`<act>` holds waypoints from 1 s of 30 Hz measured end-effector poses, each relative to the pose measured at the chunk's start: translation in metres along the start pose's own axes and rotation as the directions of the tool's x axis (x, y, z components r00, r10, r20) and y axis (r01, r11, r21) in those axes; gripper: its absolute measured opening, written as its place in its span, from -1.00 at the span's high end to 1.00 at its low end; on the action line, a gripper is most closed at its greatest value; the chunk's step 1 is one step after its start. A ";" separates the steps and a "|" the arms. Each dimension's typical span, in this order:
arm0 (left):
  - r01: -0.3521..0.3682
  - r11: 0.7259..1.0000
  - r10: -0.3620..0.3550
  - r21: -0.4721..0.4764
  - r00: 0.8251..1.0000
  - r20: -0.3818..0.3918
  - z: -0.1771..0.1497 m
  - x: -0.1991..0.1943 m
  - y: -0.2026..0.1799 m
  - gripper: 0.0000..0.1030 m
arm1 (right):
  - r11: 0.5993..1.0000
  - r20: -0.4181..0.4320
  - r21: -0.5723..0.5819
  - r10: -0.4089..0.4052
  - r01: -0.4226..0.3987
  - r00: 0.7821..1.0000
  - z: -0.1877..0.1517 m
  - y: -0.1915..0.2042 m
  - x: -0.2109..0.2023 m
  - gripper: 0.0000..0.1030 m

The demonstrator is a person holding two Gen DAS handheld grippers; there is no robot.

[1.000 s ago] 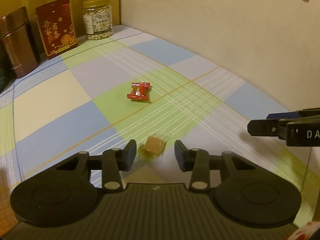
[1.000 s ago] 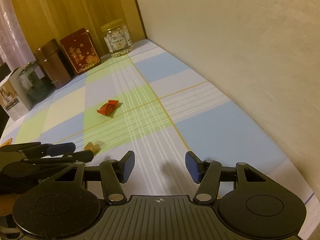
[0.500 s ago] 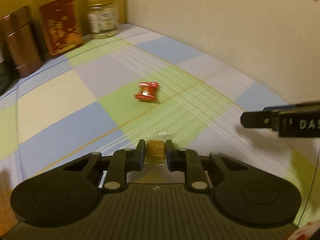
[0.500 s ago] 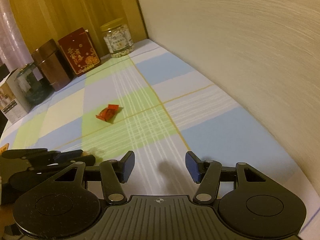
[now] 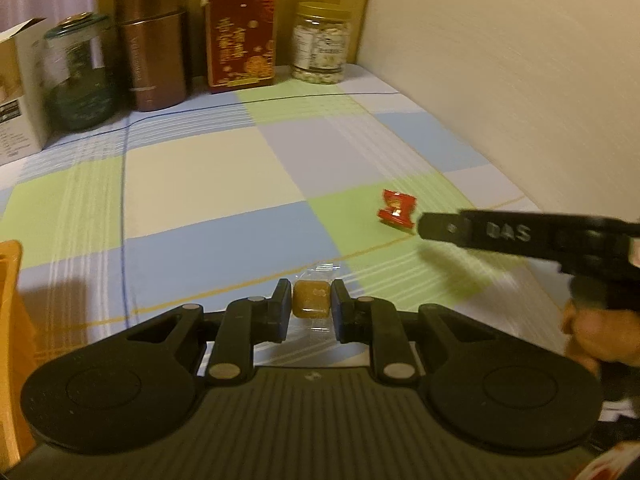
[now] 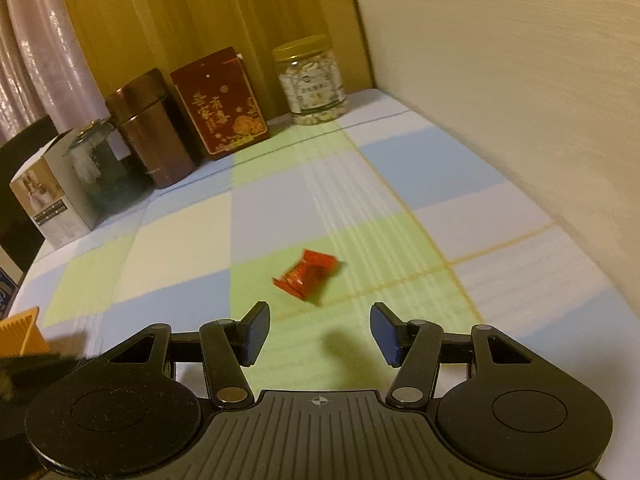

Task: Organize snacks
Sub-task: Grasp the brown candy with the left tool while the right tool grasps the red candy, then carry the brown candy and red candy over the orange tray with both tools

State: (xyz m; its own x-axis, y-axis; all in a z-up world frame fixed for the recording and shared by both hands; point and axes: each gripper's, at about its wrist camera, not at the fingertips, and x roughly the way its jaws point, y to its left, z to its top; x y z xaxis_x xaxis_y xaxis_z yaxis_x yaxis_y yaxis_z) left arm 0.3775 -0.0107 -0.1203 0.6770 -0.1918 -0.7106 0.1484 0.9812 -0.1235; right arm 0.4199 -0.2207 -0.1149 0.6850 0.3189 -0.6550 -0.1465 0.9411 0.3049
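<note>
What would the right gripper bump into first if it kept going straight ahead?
Probably the red candy. It lies on the tablecloth just ahead of the open right gripper, slightly left of centre; a high pass might miss it.

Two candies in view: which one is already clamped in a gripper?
The brown candy, pinched between the left gripper's fingers. The red candy lies loose on the tablecloth, ahead of the open right gripper.
</note>
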 end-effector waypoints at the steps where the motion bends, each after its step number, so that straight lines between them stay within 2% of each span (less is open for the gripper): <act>1: -0.003 1.000 0.003 -0.009 1.000 0.001 0.001 0.000 0.002 0.64 | 1.000 -0.004 0.003 0.004 -0.004 1.000 0.002 0.001 0.006 -0.10; 6: -0.002 0.999 0.002 -0.042 1.000 0.006 -0.001 -0.001 0.008 0.64 | 1.000 -0.004 -0.014 -0.012 0.012 1.000 0.010 0.010 0.031 0.06; 10: 0.003 0.998 -0.002 -0.062 1.000 0.011 -0.001 -0.001 0.011 0.64 | 0.998 0.000 -0.025 -0.060 0.060 0.998 0.015 0.014 0.046 0.12; 12: 0.005 0.997 -0.004 -0.073 1.000 0.013 0.000 -0.002 0.013 0.64 | 0.997 -0.002 -0.028 -0.073 0.073 0.997 0.016 0.016 0.051 0.21; 14: 0.007 0.997 -0.006 -0.083 1.000 0.011 -0.001 -0.003 0.014 0.64 | 0.994 -0.011 -0.052 -0.093 0.092 0.996 0.015 0.020 0.057 0.41; 18: 0.006 0.996 -0.005 -0.093 1.000 0.009 -0.001 -0.007 0.014 0.64 | 0.989 -0.008 -0.099 -0.115 0.113 0.993 0.009 0.027 0.062 0.50; 24: 0.005 0.995 -0.005 -0.102 1.000 0.005 -0.004 -0.015 0.013 0.64 | 0.987 -0.022 -0.133 -0.092 0.088 0.996 -0.002 0.031 0.048 0.52; 30: 0.003 0.993 -0.002 -0.118 1.000 0.013 -0.013 -0.040 0.011 0.64 | 0.993 -0.052 -0.103 -0.059 0.053 0.997 -0.015 0.032 0.005 0.53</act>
State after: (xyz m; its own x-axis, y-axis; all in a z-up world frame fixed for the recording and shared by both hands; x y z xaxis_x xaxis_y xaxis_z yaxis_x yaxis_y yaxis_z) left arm 0.3423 0.0076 -0.1025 0.6862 -0.1940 -0.7011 0.0646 0.9762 -0.2069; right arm 0.4085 -0.1875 -0.1188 0.6544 0.2686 -0.7068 -0.1827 0.9633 0.1969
